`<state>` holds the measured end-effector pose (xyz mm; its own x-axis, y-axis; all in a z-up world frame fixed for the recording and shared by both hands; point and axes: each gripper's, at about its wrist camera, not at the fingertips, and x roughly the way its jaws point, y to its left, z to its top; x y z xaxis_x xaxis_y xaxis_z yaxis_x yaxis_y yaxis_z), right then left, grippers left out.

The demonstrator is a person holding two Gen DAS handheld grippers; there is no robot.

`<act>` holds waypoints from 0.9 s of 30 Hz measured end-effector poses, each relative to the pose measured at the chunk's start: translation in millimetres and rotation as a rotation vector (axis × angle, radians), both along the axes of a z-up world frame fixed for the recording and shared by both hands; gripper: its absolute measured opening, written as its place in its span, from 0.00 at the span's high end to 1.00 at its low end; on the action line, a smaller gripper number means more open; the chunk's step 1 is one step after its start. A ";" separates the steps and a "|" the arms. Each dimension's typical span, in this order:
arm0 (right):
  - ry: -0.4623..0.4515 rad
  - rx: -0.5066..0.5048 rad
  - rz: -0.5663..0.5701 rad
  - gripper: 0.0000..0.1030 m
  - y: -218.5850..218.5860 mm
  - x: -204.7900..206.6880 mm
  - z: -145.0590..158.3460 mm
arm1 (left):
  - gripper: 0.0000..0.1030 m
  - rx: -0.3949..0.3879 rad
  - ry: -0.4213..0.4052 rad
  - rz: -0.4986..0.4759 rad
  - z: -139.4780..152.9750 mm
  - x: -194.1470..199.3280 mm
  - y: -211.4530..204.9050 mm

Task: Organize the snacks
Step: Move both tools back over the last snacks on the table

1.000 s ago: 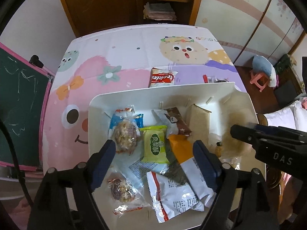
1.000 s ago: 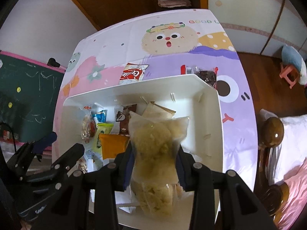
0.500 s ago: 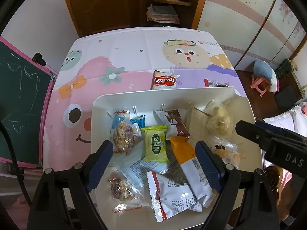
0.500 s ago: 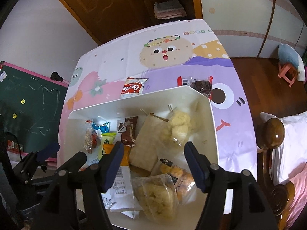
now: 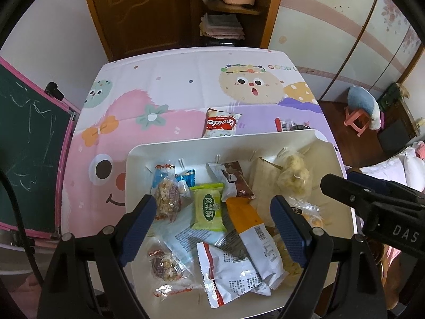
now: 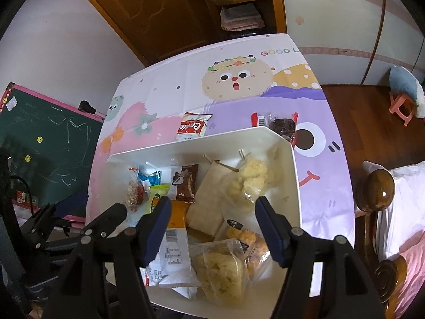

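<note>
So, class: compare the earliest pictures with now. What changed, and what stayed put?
The right gripper let go of the puffed-snack bag, which now lies in the white bin. The left gripper stayed open over the bin; the other snacks kept their places.

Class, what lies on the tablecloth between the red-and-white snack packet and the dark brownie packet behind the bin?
Bare tablecloth, between packet and brownie, in the right wrist view.
</note>
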<state>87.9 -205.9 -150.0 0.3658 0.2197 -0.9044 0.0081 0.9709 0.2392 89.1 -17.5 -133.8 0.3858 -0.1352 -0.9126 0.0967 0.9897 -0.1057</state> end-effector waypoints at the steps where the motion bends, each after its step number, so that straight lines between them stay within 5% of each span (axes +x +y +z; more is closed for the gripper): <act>1: 0.000 0.000 0.001 0.36 -0.4 0.1 0.9 | 0.16 -0.001 0.000 0.000 0.1 0.0 0.0; 16: -0.025 0.006 -0.001 0.32 -12.5 4.6 16.1 | 0.15 0.037 -0.024 -0.040 16.8 12.8 -8.5; 27: -0.077 -0.049 -0.027 0.28 -32.3 45.8 44.4 | 0.14 0.055 -0.104 -0.055 52.7 70.4 -5.4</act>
